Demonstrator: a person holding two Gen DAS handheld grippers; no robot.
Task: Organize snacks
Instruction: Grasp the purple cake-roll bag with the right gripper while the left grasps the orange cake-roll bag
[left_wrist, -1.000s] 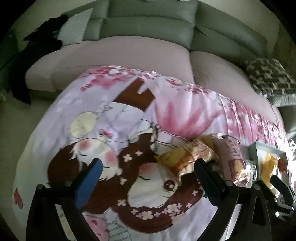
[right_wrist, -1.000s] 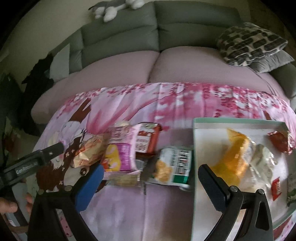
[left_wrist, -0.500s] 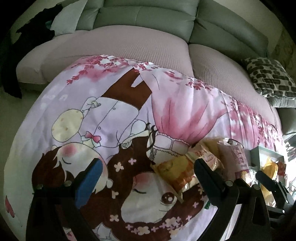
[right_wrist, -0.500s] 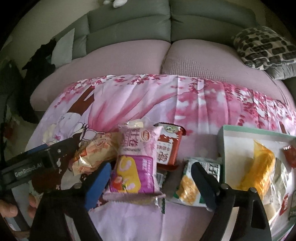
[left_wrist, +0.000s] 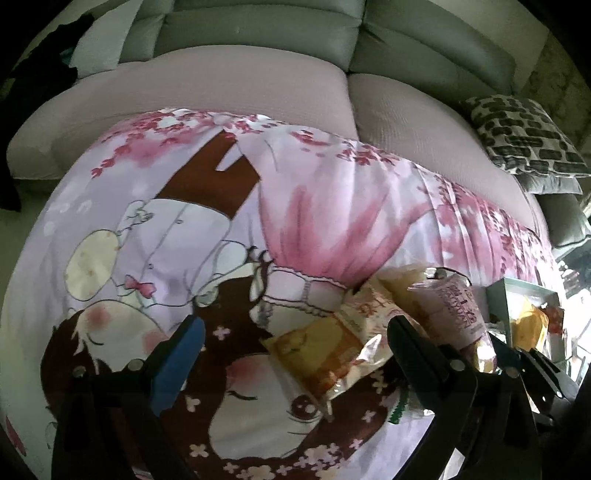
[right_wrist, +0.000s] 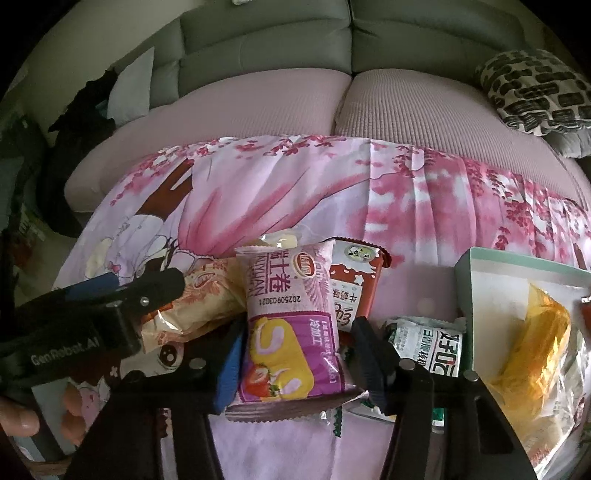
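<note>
A pink-purple snack packet (right_wrist: 288, 332) lies on the cartoon blanket (right_wrist: 295, 192). My right gripper (right_wrist: 299, 354) is closing on it, and its pads (right_wrist: 229, 362) touch the packet's two sides. In the left wrist view the same packet (left_wrist: 450, 310) shows at the right. Beside it lie a yellow-orange packet (right_wrist: 199, 306) (left_wrist: 325, 354), a red-brown packet (right_wrist: 354, 284) and a green-white packet (right_wrist: 428, 339). My left gripper (left_wrist: 293, 328) (right_wrist: 140, 284) hangs open over the blanket, nothing between its fingers, the yellow-orange packet just inside its right finger.
A mint-green box (right_wrist: 469, 266) (left_wrist: 498, 295) at the right holds an orange bag (right_wrist: 535, 350) and other snacks. A grey sofa (right_wrist: 266, 44) with a patterned cushion (right_wrist: 535, 92) stands behind. A hand (right_wrist: 22, 417) holds the left gripper.
My right gripper came down and left over the pink packet, and its jaws narrowed from wide open to the packet's sides. My left gripper drifted a little lower and stayed open.
</note>
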